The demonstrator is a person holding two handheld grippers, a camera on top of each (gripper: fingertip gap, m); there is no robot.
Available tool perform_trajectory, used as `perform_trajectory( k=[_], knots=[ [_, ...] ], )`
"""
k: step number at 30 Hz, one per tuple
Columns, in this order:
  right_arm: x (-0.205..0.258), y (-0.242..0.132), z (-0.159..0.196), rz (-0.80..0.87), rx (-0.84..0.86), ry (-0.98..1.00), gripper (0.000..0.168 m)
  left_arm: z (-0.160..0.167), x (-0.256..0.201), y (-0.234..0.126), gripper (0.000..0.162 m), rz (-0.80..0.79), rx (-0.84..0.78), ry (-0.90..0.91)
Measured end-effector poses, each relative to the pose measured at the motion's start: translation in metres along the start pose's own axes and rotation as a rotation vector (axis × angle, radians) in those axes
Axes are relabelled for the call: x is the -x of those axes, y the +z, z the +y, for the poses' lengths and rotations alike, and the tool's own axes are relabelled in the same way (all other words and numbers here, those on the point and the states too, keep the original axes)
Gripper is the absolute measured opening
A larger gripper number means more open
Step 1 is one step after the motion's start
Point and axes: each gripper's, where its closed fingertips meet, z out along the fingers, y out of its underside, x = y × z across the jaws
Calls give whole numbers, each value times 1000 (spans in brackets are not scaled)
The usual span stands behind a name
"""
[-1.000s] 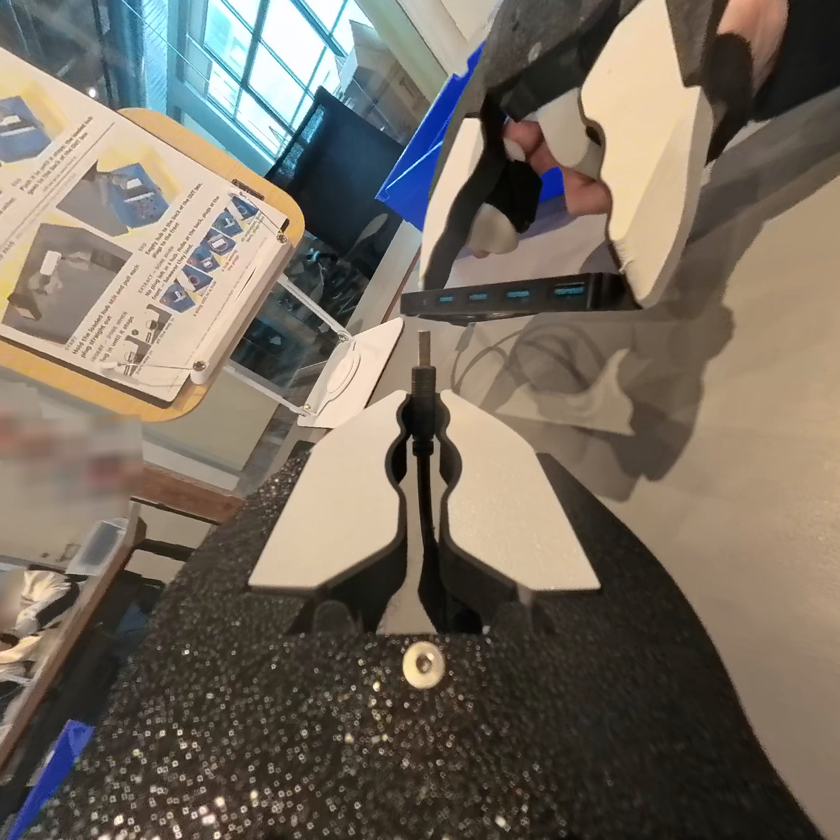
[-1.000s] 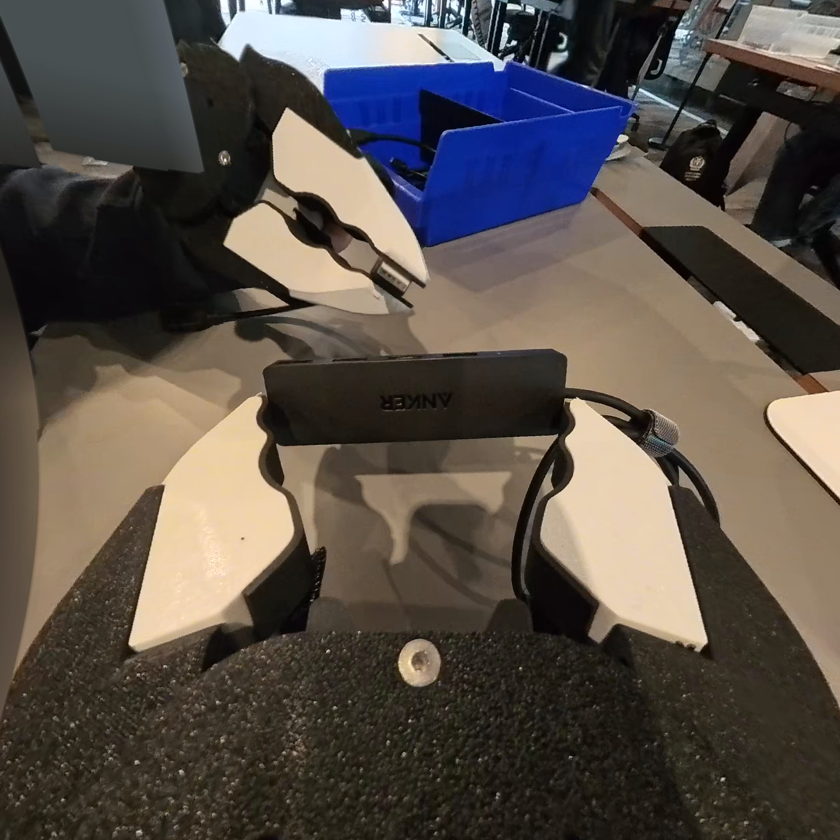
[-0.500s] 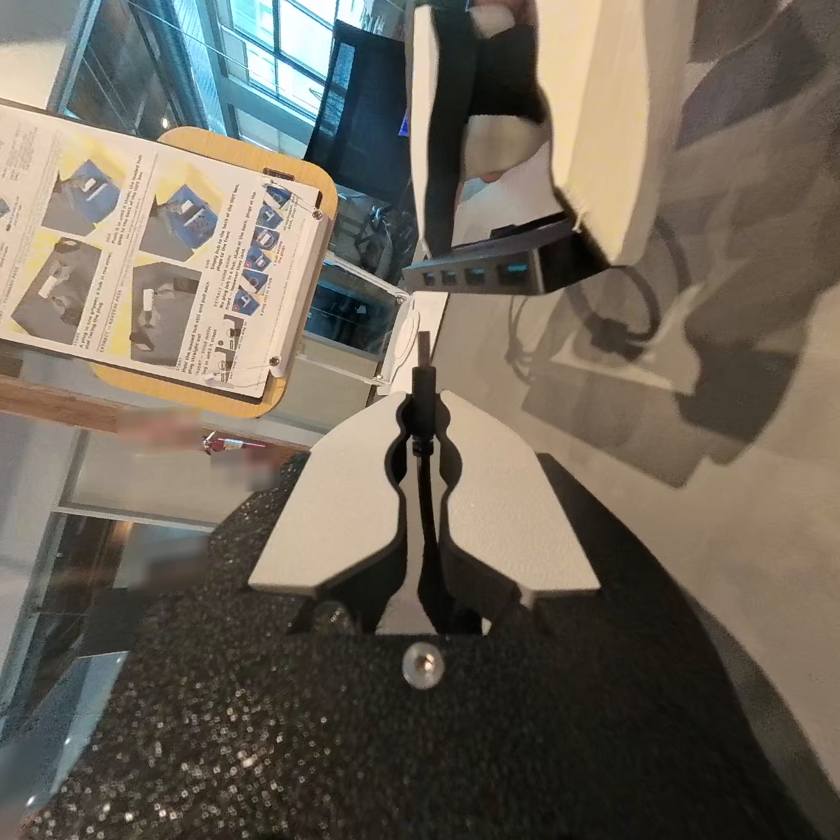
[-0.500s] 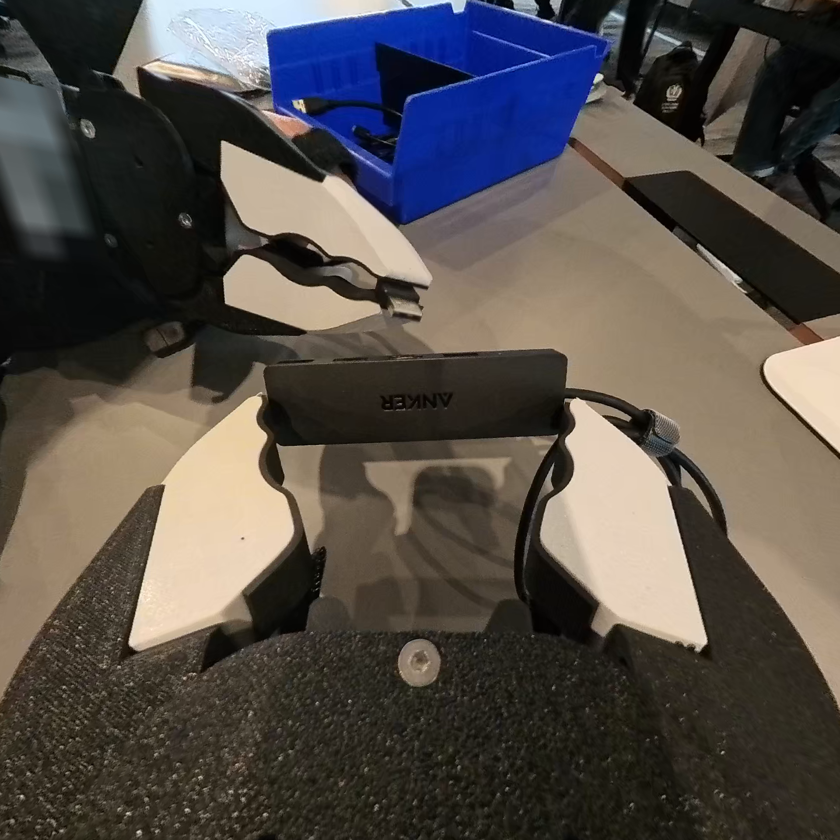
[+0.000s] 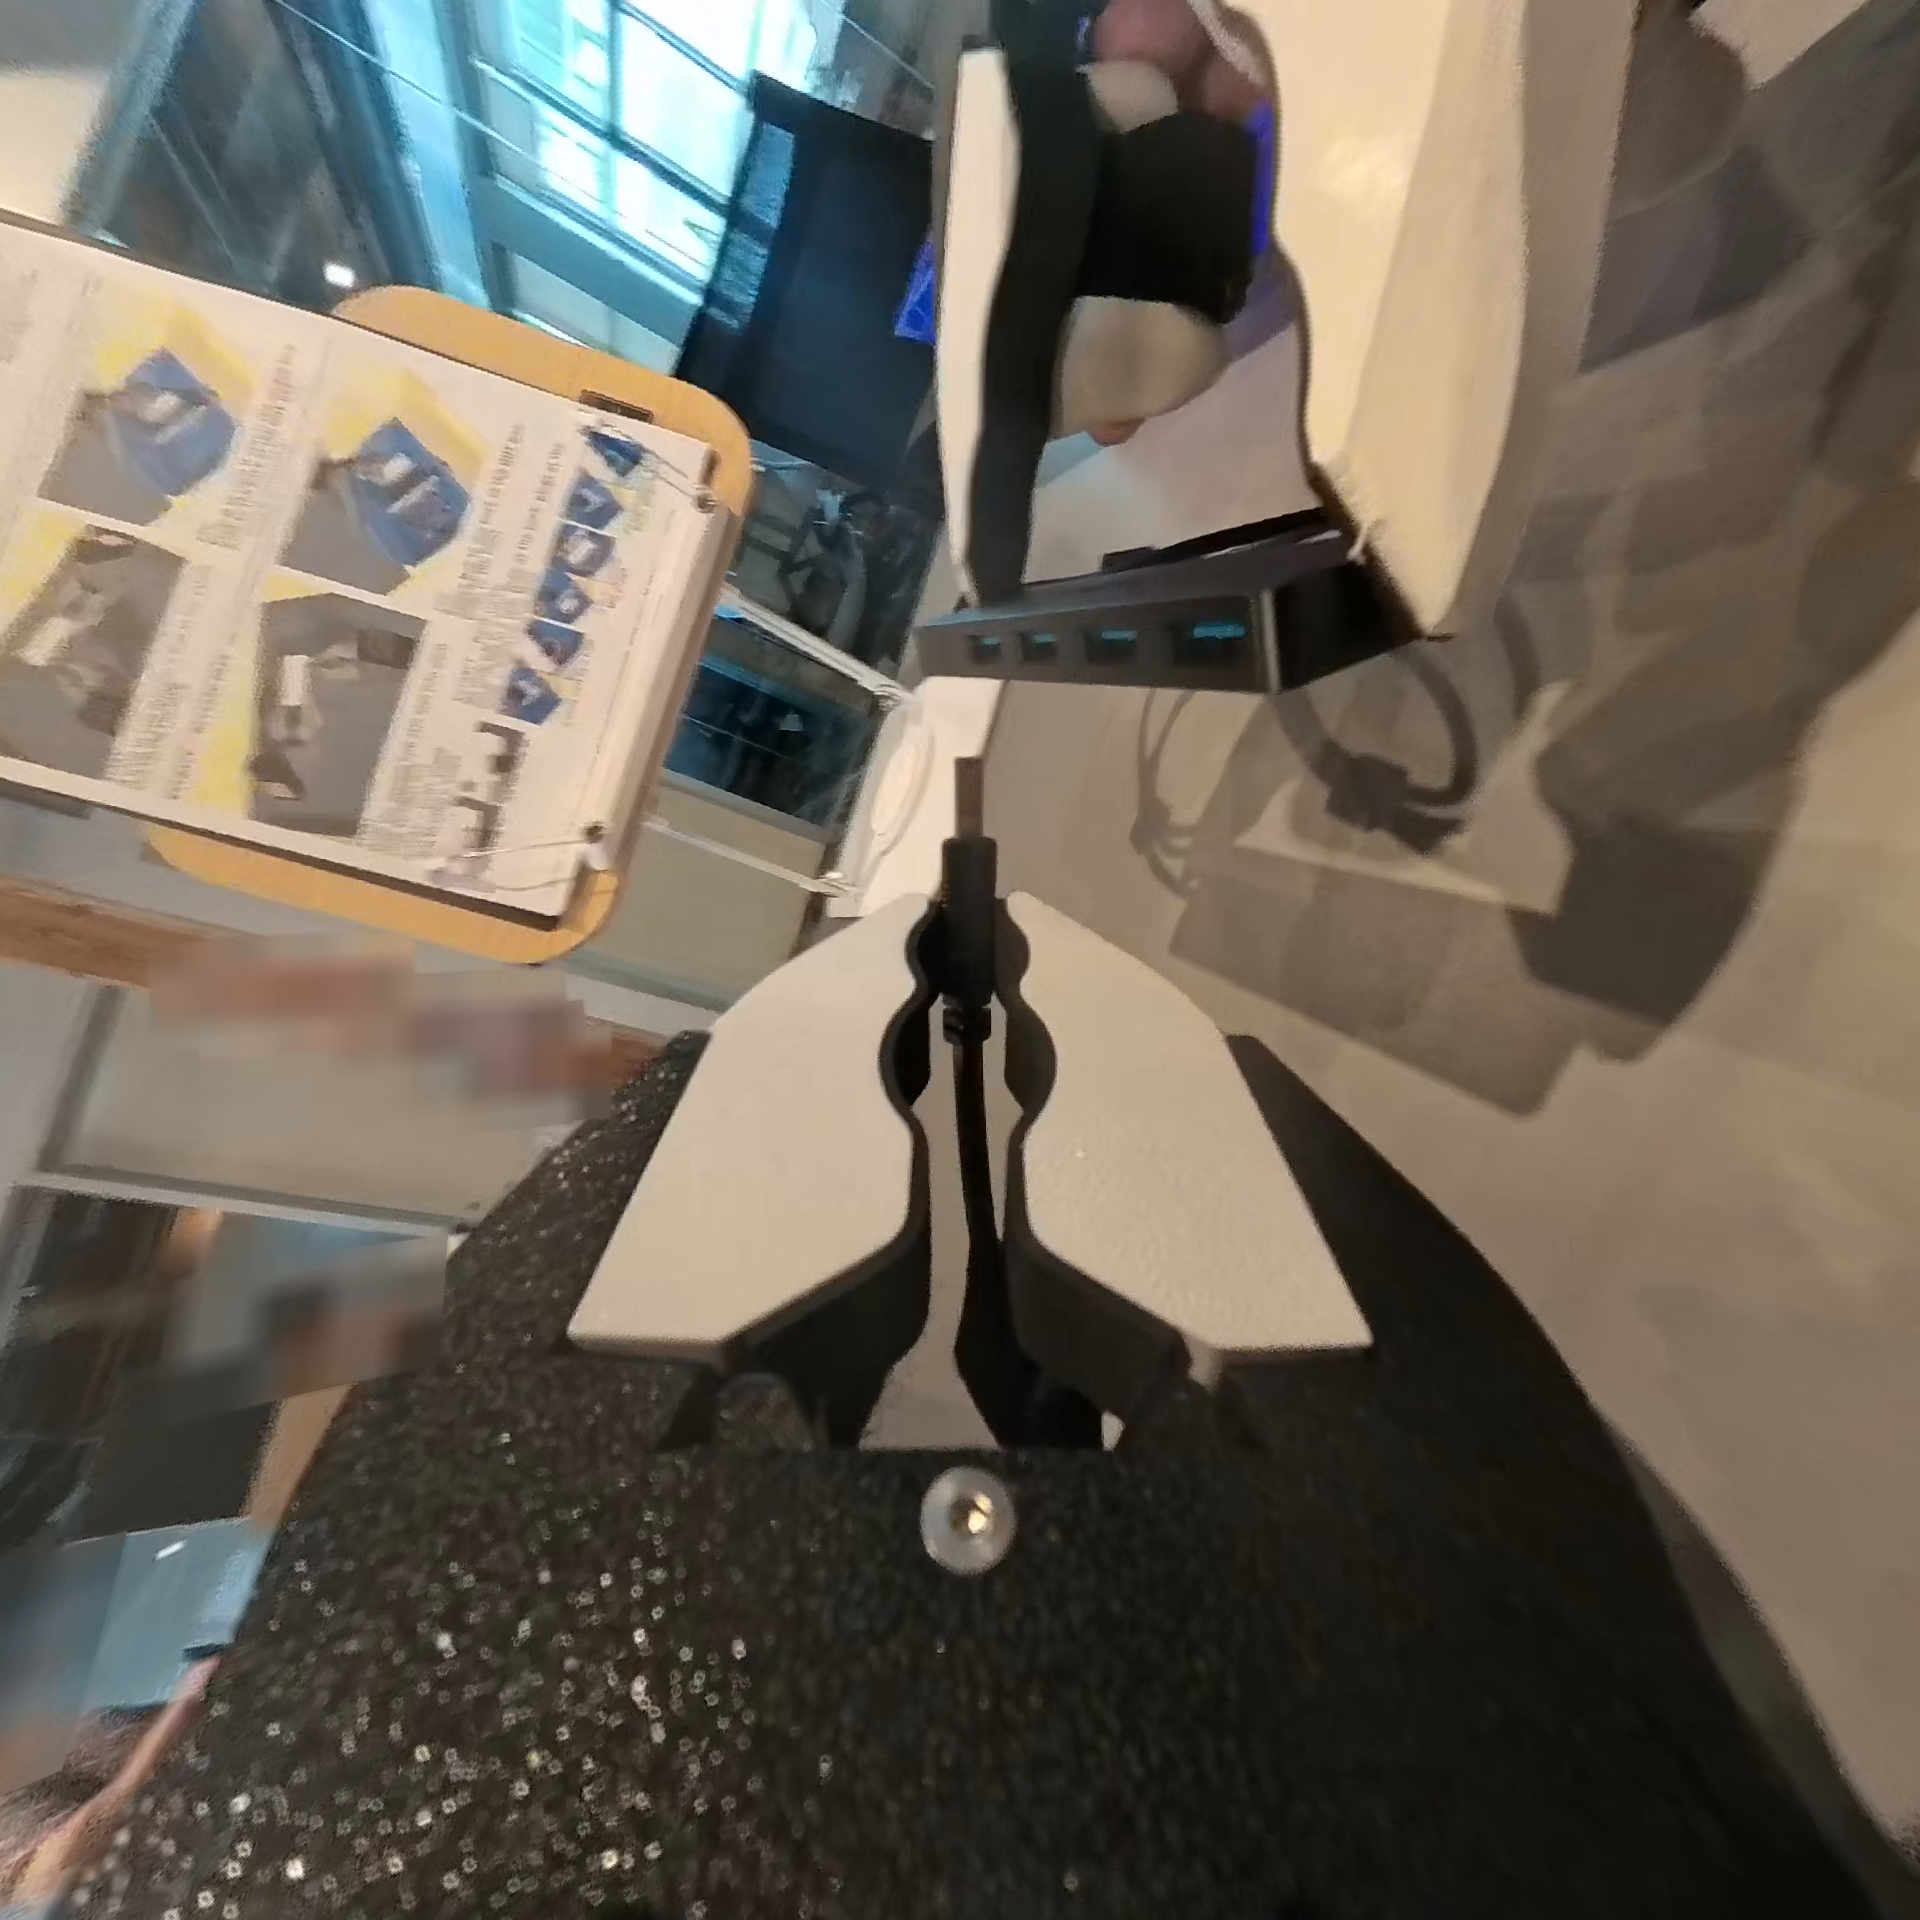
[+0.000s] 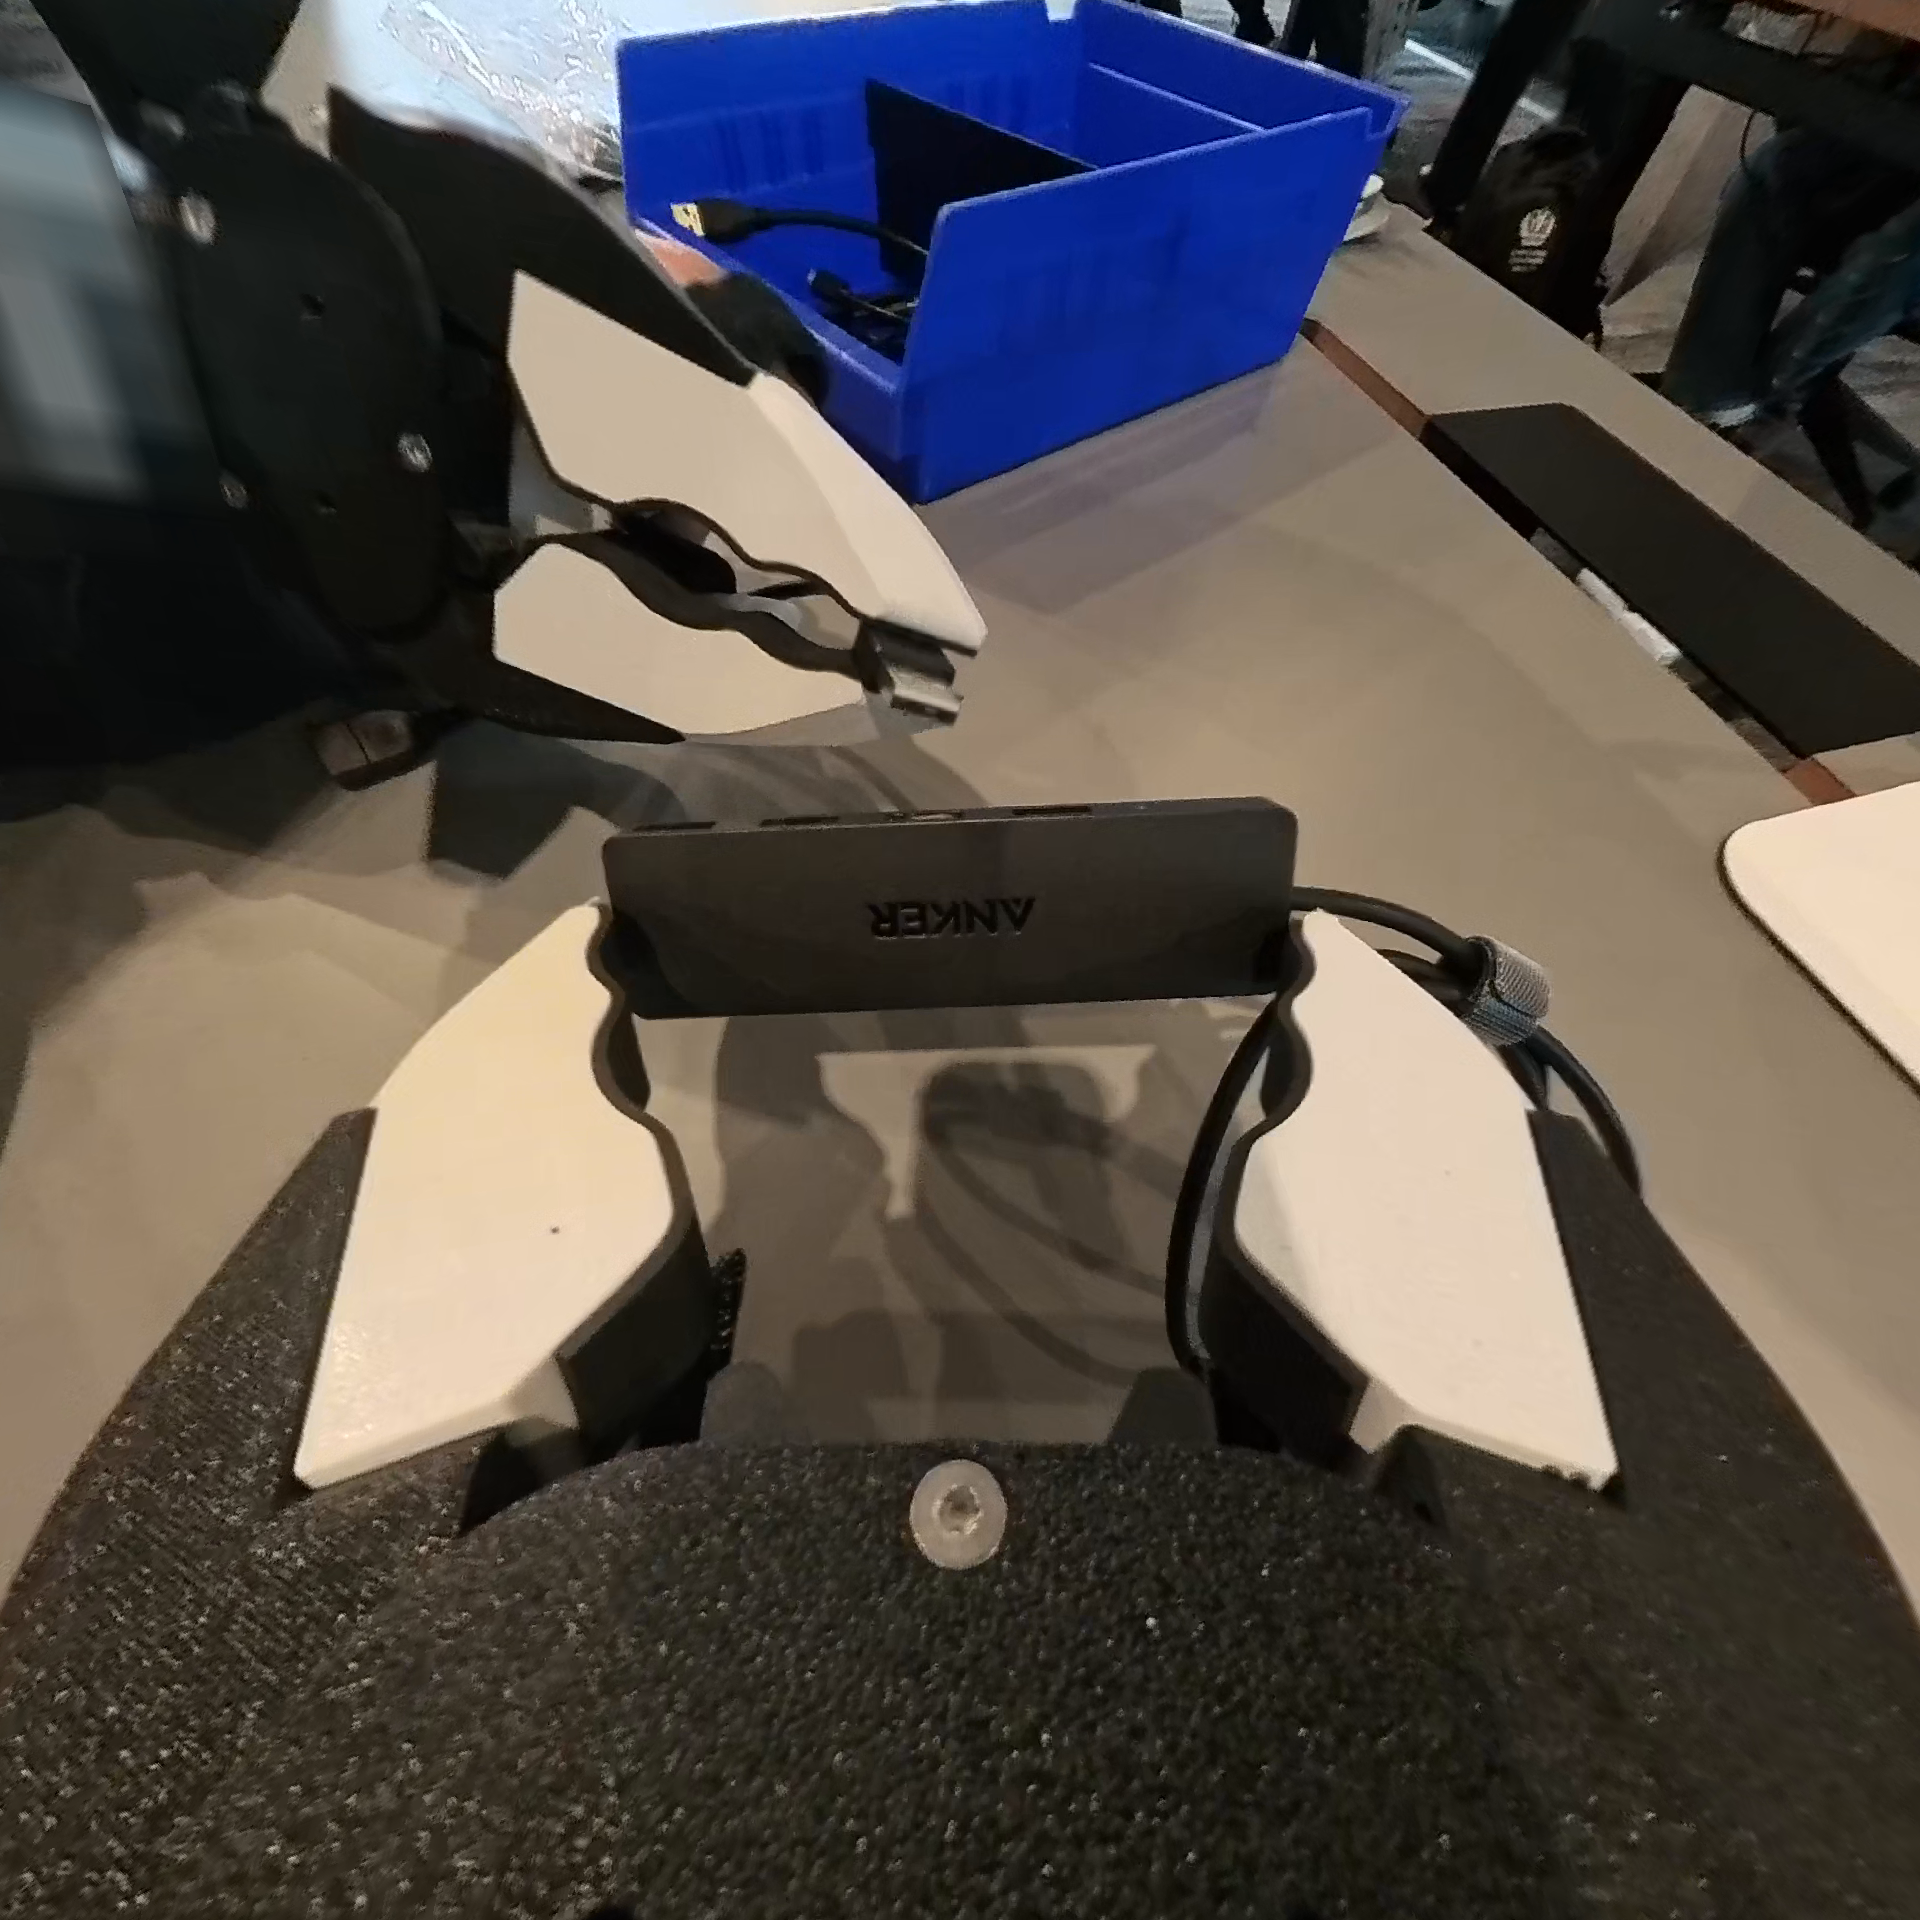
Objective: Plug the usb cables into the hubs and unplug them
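Left claw [image 5: 968, 914] is clamped on the black USB cable's plug [image 5: 966, 821], metal tip just short of the slim black hub [image 6: 951, 909], which the right claw [image 6: 951, 940] pinches endwise above the grey desk [image 6: 1299, 665]. I'd square the tip to a blue port [image 5: 1205, 636], then push straight.

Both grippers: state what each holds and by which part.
Left gripper pinches the USB cable by its plug housing. Right gripper clamps the hub by its short ends.

The dark hub [image 6: 951, 912] bears raised lettering on its flat face, seen upside down in the right wrist view. A printed instruction sheet [image 5: 312, 613] on a wooden board carries captions and photographs, too blurred to read.
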Motion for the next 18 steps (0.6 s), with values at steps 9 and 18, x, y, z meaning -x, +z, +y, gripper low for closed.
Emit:
perform_trajectory(
  k=[9,18],
  knots=[
    [-5,-5,12,72,91,-220,116,-15,-34,-17,9,715,47,-400],
    [-3,-11,28,94,209,-468,116,-26,-54,-35,9,1458,217,-782]
  ],
)
